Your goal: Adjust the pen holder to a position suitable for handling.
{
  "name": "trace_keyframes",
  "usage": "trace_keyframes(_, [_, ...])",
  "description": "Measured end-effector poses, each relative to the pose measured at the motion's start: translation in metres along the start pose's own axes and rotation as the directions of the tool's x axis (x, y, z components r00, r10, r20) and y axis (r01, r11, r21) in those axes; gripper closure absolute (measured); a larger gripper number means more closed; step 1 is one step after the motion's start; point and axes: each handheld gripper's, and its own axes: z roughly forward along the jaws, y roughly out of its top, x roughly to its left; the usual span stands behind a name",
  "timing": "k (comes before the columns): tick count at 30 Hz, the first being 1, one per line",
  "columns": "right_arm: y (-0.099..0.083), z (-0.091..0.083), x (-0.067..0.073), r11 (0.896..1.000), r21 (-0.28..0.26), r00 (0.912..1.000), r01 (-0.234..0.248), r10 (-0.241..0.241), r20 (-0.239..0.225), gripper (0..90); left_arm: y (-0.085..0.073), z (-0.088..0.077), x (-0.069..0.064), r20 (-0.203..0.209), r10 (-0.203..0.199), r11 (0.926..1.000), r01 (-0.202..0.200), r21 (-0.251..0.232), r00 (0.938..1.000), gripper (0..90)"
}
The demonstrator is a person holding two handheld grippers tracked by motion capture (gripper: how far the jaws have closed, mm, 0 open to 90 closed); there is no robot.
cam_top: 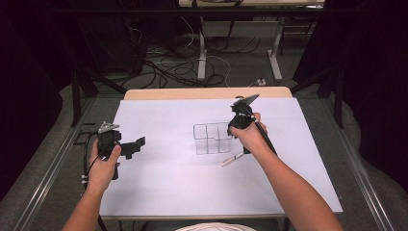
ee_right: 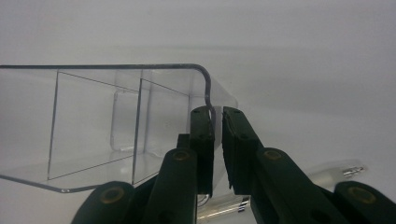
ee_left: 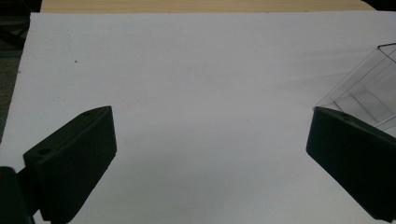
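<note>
Straddling organizer wall (ee_right: 205, 88): right tongs (ee_right: 217, 116)

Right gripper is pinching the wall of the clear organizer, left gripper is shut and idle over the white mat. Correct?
Not quite: the left gripper is open, jaws wide apart in the left gripper view. The right gripper does pinch the clear organizer wall.

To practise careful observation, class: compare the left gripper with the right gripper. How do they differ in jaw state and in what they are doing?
The left gripper has its jaws spread wide with nothing between them; the right gripper has its jaws nearly together on the wall of the clear organizer. The left gripper hovers over bare white table; the right gripper is at the organizer, a pen lying beside it. Both have black jaws and are hand-held.
</note>
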Motion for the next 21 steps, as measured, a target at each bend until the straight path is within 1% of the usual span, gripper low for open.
trace_keyframes(2, [0.000, 0.000, 0.000, 1.000, 0.007, 1.0000, 0.003, -0.003, -0.007, 82.6, 0.000, 0.000, 0.000, -0.001, -0.001, 1.0000, 0.001, -0.006, 1.0000, 1.5])
trace_keyframes(3, [-0.001, 0.000, 0.001, 1.000, 0.006, 0.9998, -0.011, 0.012, -0.014, 82.4, 0.000, 0.000, 0.000, 0.000, -0.002, 1.0000, 0.002, -0.008, 1.0000, 1.5])
trace_keyframes(4, [-0.001, 0.000, 0.000, 1.000, 0.002, 0.9998, -0.006, 0.006, -0.018, 82.0, 0.000, 0.001, 0.000, -0.002, -0.002, 1.0000, 0.002, -0.007, 1.0000, 1.5])
trace_keyframes(5, [-0.001, 0.000, 0.000, 1.000, -0.008, 0.9994, -0.008, 0.008, -0.033, 81.0, 0.000, 0.000, 0.000, -0.001, -0.003, 1.0000, 0.003, 0.000, 1.0000, 1.5])
trace_keyframes(6, [-0.001, 0.000, -0.002, 1.000, -0.011, 0.9988, 0.002, -0.002, -0.049, 79.5, 0.000, 0.000, 0.000, -0.001, -0.003, 1.0000, 0.003, -0.001, 1.0000, 1.5])
trace_keyframes(10, [-0.003, -0.005, -0.003, 1.000, -0.019, 0.9964, 0.022, -0.024, -0.081, 75.6, 0.000, 0.000, 0.001, -0.003, -0.003, 1.0000, 0.003, -0.001, 1.0000, 1.5])
trace_keyframes(11, [-0.005, -0.006, -0.003, 0.999, -0.035, 0.9952, 0.025, -0.029, -0.094, 74.6, 0.000, 0.000, 0.001, -0.003, -0.002, 1.0000, 0.002, -0.001, 1.0000, 1.5])
trace_keyframes(12, [-0.006, -0.007, -0.004, 0.998, -0.046, 0.9942, 0.044, -0.048, -0.097, 73.3, 0.000, 0.000, 0.001, -0.001, -0.001, 1.0000, 0.001, -0.004, 1.0000, 1.5])
trace_keyframes(14, [-0.009, -0.010, -0.006, 0.996, -0.073, 0.9920, 0.060, -0.068, -0.107, 71.3, 0.000, -0.001, 0.001, -0.002, 0.000, 1.0000, 0.000, -0.002, 1.0000, 1.5])
trace_keyframes(16, [-0.013, -0.014, -0.007, 0.990, -0.115, 0.9872, 0.078, -0.093, -0.130, 67.9, 0.000, 0.001, 0.002, -0.005, -0.004, 1.0000, 0.004, -0.004, 1.0000, 1.5])
trace_keyframes(17, [-0.015, -0.015, -0.009, 0.985, -0.142, 0.9837, 0.097, -0.117, -0.136, 66.3, -0.001, 0.001, 0.002, -0.004, -0.007, 1.0000, 0.007, -0.003, 1.0000, 1.5])
trace_keyframes(18, [-0.017, -0.017, -0.009, 0.981, -0.161, 0.9778, 0.111, -0.137, -0.159, 64.7, -0.001, 0.001, 0.002, -0.005, -0.007, 1.0000, 0.007, 0.001, 1.0000, 1.5])
trace_keyframes(19, [-0.020, -0.018, -0.010, 0.976, -0.179, 0.9737, 0.128, -0.157, -0.165, 63.8, -0.002, 0.001, 0.002, -0.006, 0.002, 1.0000, -0.002, 0.005, 1.0000, 1.5])
trace_keyframes(20, [-0.022, -0.020, -0.010, 0.971, -0.189, 0.9691, 0.148, -0.180, -0.168, 62.1, -0.002, 0.002, 0.002, -0.007, -0.001, 1.0000, 0.001, 0.004, 1.0000, 1.5])
trace_keyframes(21, [-0.024, -0.021, -0.010, 0.963, -0.209, 0.9638, 0.169, -0.206, -0.169, 59.8, -0.002, 0.001, 0.001, -0.008, 0.002, 1.0000, -0.002, 0.003, 1.0000, 1.5])
